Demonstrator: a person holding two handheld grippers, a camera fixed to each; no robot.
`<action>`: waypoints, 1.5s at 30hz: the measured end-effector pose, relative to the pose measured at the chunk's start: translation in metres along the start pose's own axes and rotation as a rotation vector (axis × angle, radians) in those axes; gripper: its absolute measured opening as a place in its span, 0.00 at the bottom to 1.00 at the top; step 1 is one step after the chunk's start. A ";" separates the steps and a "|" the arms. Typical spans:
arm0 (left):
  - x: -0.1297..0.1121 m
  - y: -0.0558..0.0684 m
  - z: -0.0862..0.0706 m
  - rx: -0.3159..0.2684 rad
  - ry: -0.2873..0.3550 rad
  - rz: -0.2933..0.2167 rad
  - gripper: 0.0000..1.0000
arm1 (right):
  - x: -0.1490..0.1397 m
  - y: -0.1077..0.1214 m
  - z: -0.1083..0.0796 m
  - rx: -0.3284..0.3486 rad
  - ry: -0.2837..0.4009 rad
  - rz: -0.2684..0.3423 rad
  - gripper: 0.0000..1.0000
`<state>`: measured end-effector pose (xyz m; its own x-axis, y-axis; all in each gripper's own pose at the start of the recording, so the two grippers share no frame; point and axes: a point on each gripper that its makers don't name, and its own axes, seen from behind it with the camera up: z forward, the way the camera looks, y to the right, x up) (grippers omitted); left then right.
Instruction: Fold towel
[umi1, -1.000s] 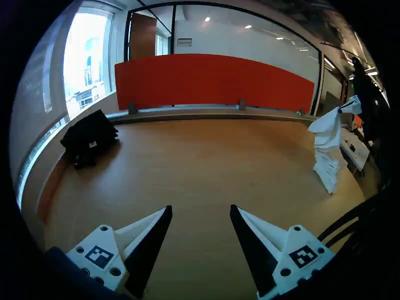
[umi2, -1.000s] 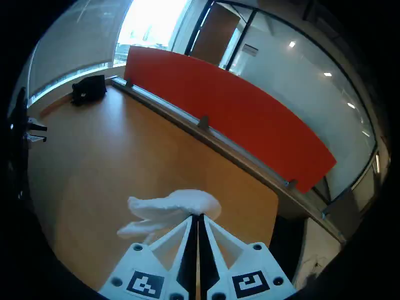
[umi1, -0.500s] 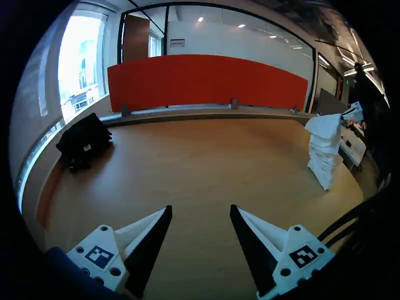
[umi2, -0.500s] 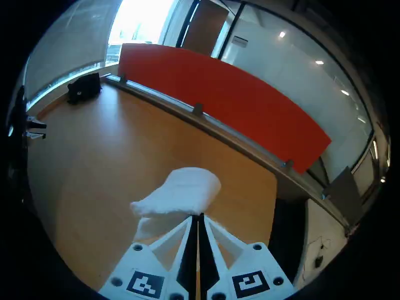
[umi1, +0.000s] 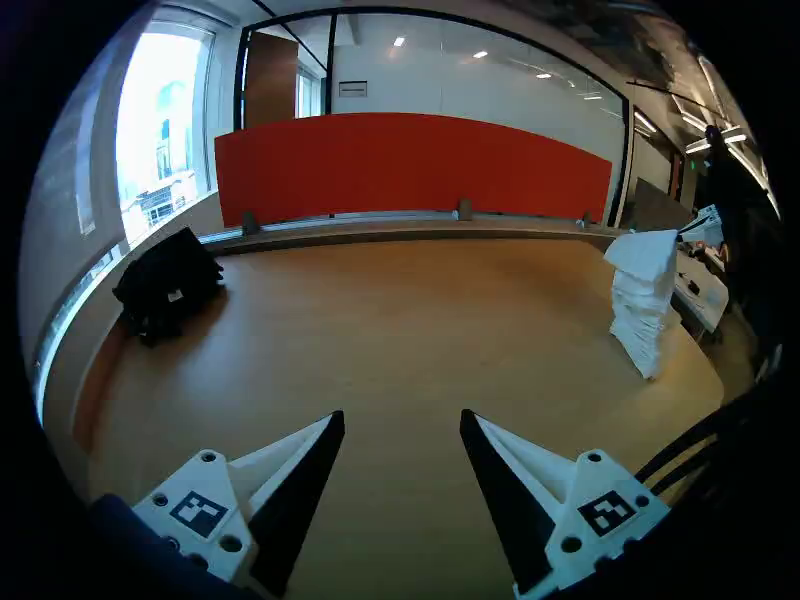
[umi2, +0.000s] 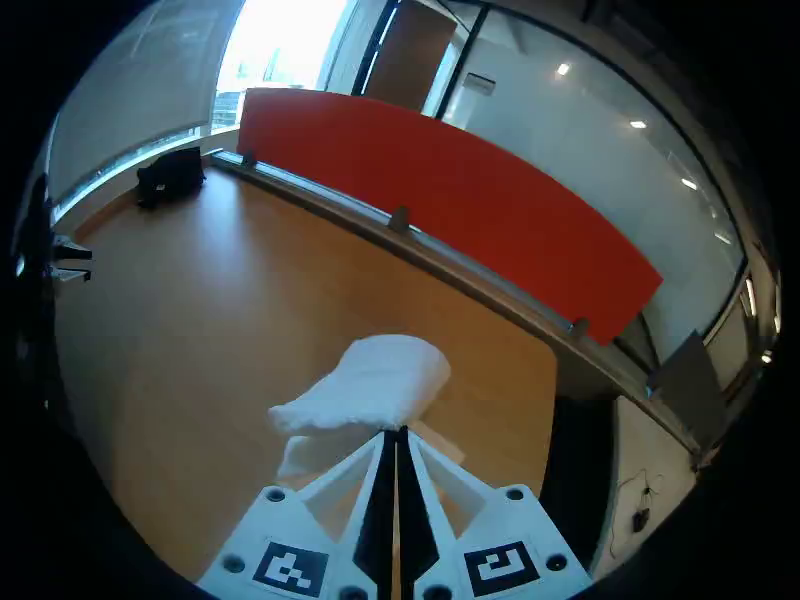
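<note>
A white towel (umi2: 365, 392) hangs bunched from my right gripper (umi2: 397, 440), whose fingers are shut on its edge above the wooden table (umi2: 200, 330). In the left gripper view the same towel (umi1: 640, 300) dangles in a long drape at the table's right side, its lower end close to the wood. My left gripper (umi1: 400, 425) hovers open over the near part of the table (umi1: 400, 310), with nothing between its fingers.
A black bag (umi1: 165, 280) lies at the table's far left by the window; it shows small in the right gripper view (umi2: 170, 175). A red divider panel (umi1: 410, 165) runs along the table's back edge. Beyond the table's right edge stand other desks (umi1: 705, 290).
The hanging towel has swung a little and settled lower and straighter at the right. My left gripper has stayed open and nearly still.
</note>
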<state>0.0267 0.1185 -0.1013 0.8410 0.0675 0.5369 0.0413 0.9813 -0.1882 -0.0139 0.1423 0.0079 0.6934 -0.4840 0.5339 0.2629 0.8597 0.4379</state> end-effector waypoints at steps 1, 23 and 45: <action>0.000 0.000 -0.001 0.001 0.000 -0.001 0.85 | -0.001 0.000 0.000 -0.002 -0.002 0.000 0.02; -0.007 0.002 -0.005 0.001 -0.017 0.018 0.86 | -0.120 0.003 0.001 -0.065 -0.144 0.154 0.02; -0.010 0.007 -0.003 0.011 -0.035 0.035 0.85 | -0.188 -0.017 0.032 -0.047 -0.249 0.271 0.02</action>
<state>0.0203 0.1240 -0.1105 0.8223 0.1075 0.5589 0.0063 0.9802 -0.1979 -0.1701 0.2133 -0.0774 0.5590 -0.2576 0.7882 0.1267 0.9659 0.2258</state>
